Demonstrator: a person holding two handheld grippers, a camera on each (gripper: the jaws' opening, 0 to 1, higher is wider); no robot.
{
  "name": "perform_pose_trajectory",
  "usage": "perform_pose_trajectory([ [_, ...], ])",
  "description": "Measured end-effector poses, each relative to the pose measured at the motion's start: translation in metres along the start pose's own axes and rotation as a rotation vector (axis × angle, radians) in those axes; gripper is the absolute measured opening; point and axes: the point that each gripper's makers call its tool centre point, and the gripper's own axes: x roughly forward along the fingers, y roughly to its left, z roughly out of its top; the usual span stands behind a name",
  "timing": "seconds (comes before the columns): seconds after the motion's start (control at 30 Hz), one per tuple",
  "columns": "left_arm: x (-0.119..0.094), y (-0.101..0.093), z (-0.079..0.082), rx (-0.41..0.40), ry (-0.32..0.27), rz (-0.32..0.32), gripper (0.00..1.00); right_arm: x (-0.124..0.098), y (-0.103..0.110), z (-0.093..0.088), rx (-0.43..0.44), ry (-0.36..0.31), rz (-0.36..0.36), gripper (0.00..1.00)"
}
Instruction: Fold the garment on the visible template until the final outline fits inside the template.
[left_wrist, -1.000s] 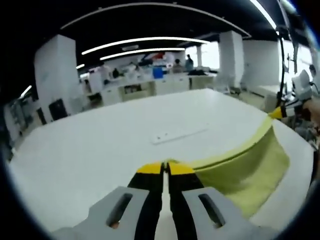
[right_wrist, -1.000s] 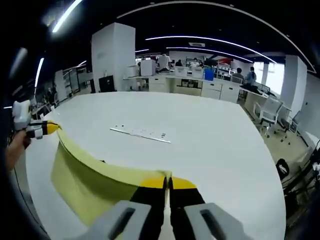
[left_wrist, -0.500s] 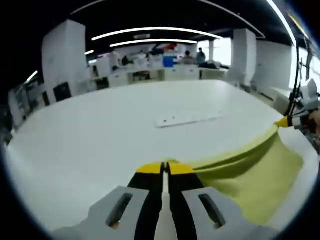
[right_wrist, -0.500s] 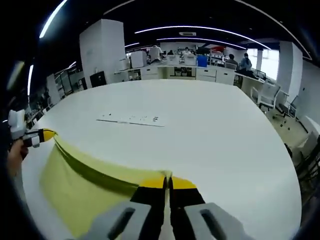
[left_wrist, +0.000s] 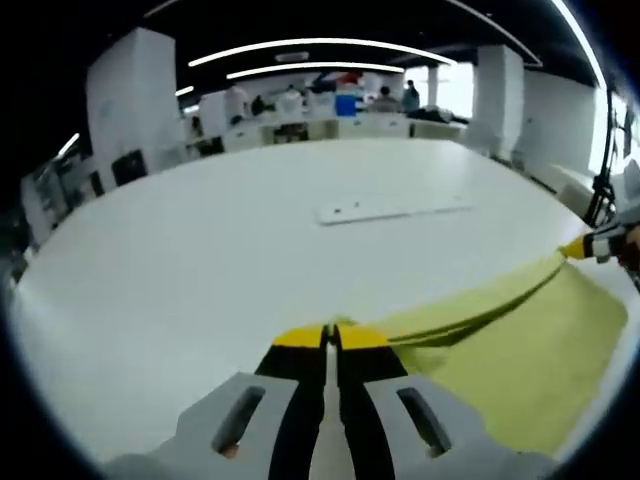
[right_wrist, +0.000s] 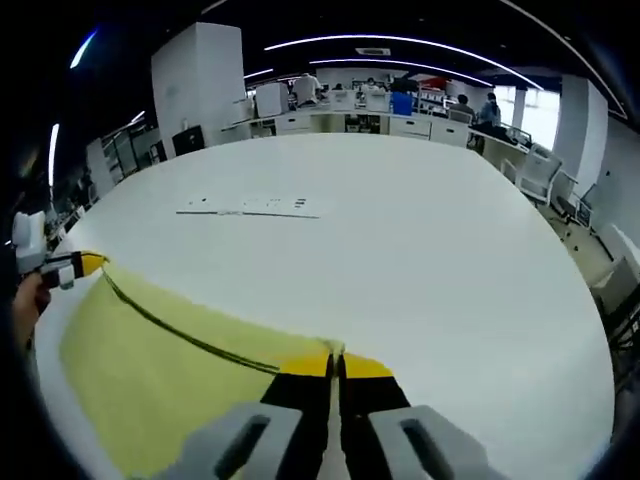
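A yellow-green garment (left_wrist: 520, 350) stretches between the two grippers over a white table (left_wrist: 200, 260). My left gripper (left_wrist: 331, 335) is shut on one corner of its top edge. My right gripper (right_wrist: 335, 362) is shut on the other corner, with the garment (right_wrist: 150, 360) spreading to its left. In the left gripper view the right gripper (left_wrist: 590, 245) shows at the far right edge, pinching the cloth. In the right gripper view the left gripper (right_wrist: 70, 267) shows at the far left, held by a hand (right_wrist: 25, 305). The cloth hangs low, close to the table.
A flat white strip with small dark marks (left_wrist: 395, 209) lies on the table beyond the garment, seen again as the strip (right_wrist: 248, 207). Office desks, white pillars, chairs (right_wrist: 540, 165) and people stand beyond the table's far edge.
Both grippers have come down and forward with the garment; the cloth has dropped from a hanging sheet to nearly flat on the table.
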Motion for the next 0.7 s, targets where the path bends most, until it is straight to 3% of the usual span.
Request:
perform_pose_trajectory([
  [0.13, 0.002, -0.002, -0.005, 0.002, 0.001, -0.009, 0.0, 0.003, 0.002, -0.003, -0.008, 0.011, 0.007, 0.0],
  [0.3, -0.001, -0.005, -0.004, 0.07, -0.008, -0.038, 0.03, 0.001, 0.004, -0.004, -0.021, 0.013, 0.026, 0.03],
  [0.4, -0.004, -0.01, -0.001, 0.095, -0.029, -0.08, 0.15, -0.003, 0.003, 0.0, -0.027, -0.005, 0.047, 0.15],
  [0.53, -0.01, -0.022, -0.001, 0.153, -0.04, -0.186, 0.25, -0.008, 0.01, -0.001, -0.084, -0.003, 0.117, 0.2],
  [0.7, -0.005, -0.018, -0.015, 0.292, 0.007, -0.187, 0.34, -0.007, 0.002, -0.012, -0.178, 0.025, 0.092, 0.24],
])
